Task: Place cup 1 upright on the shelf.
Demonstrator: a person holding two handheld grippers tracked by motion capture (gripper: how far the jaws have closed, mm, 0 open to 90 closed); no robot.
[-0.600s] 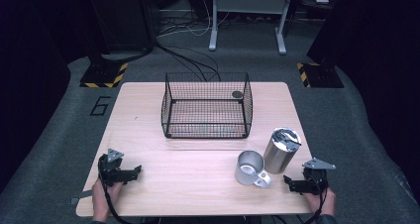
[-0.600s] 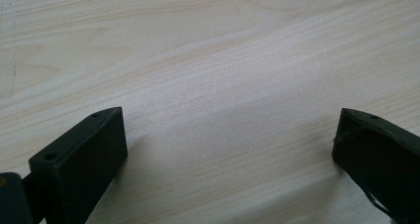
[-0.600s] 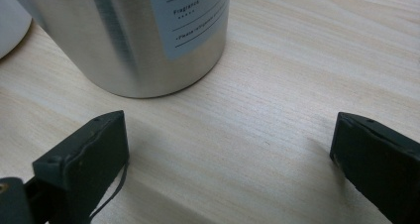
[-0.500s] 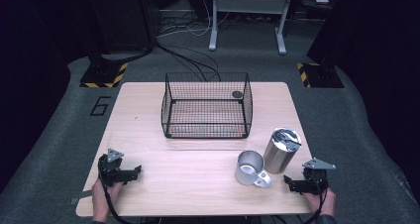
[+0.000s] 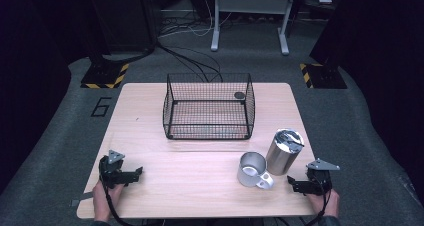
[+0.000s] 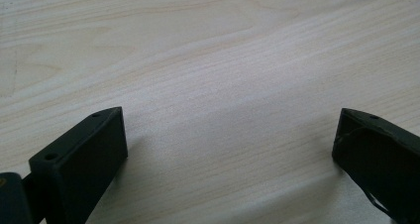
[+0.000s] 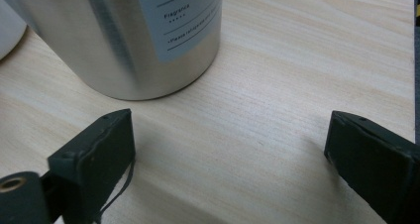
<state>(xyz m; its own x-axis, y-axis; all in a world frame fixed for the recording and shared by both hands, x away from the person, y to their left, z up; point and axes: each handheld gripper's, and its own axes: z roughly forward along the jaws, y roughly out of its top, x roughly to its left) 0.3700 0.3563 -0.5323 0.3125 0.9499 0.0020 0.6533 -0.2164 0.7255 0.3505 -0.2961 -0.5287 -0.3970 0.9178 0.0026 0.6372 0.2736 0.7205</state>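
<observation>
A tall silver canister (image 5: 283, 150) with a label stands at the table's front right; its base also fills the top left of the right gripper view (image 7: 124, 40). Beside it to the left sits a silver mug (image 5: 252, 169) with its handle toward the front. A black wire basket (image 5: 209, 107) stands at the table's middle back, with a small dark round object (image 5: 239, 95) in its far right corner. My right gripper (image 5: 298, 183) rests open near the front right edge, just in front of the canister. My left gripper (image 5: 131, 175) lies open at the front left, over bare wood (image 6: 223, 85).
The light wooden table (image 5: 200, 186) ends close behind both hands. Beyond the table are dark floor, cables, a metal stand (image 5: 250, 16) and yellow-black striped bases (image 5: 105, 76).
</observation>
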